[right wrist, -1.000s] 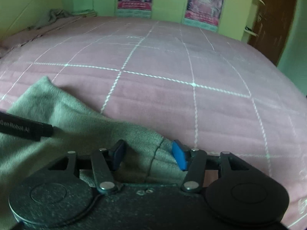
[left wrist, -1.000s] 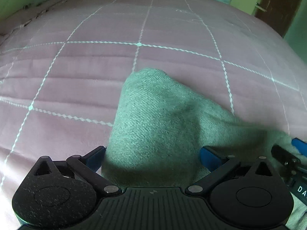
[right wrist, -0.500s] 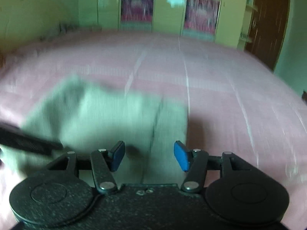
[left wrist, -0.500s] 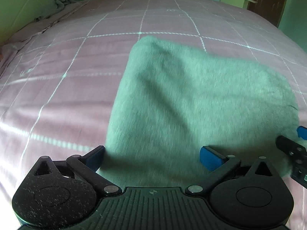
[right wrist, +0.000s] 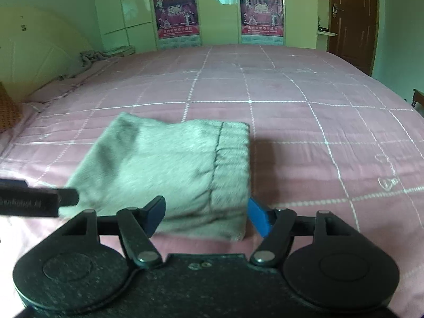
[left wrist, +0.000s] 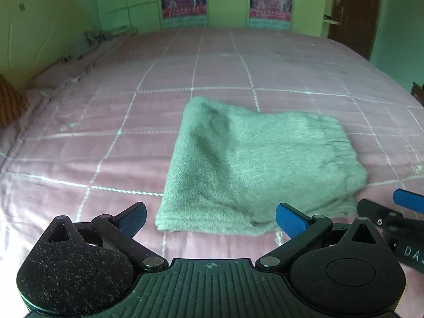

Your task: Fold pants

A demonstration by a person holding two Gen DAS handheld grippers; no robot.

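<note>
Lying folded on bed (left wrist: 106, 106), pants (left wrist: 251, 164); both grippers (left wrist: 210, 216) (right wrist: 205, 217) spread w/ nothing held.

Dim greenish light; fisheye-warped edges

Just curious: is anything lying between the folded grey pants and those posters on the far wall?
No, only bare pink bedspread lies between the pants and the posters, clearest in the right wrist view.

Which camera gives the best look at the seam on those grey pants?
The right wrist view: the dark seam runs sharply down the folded pants. The left wrist view shows the pants whole, but that band is only a soft ridge near their right edge.
</note>
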